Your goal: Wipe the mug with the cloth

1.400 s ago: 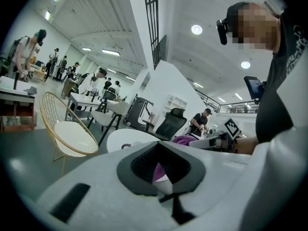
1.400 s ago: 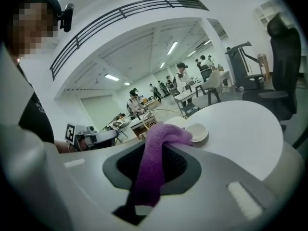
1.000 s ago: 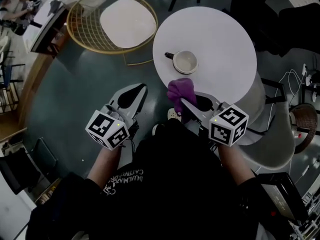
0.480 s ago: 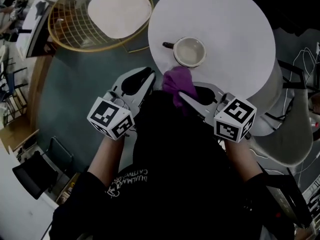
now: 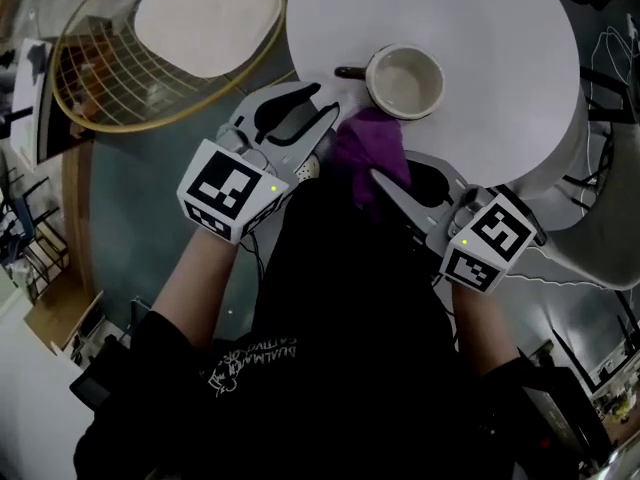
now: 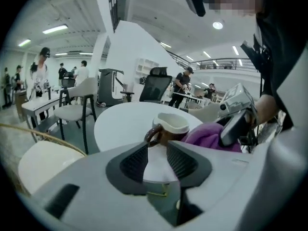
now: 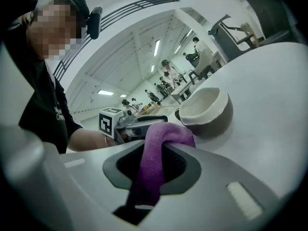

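**Surface** [image 5: 500,28]: round, white top. It carries one mug [image 5: 405,80], brown outside and cream inside, upright near the person's edge, handle toward the left gripper [image 5: 328,120].

**Left gripper:** jaws apart, having just been opening. Nothing sits between them, and the mug handle is just ahead of the tips.

**Right gripper** [image 5: 383,175]: clamped on the purple cloth [image 5: 368,146], which bunches just beside the mug.

**Room:** dark teal floor [image 5: 130,198]. A gold wire chair [image 5: 100,68] with a cream cushion [image 5: 210,18] stands beside the surface. The gripper views show an open hall with ceiling lights and, far off, people among desks.
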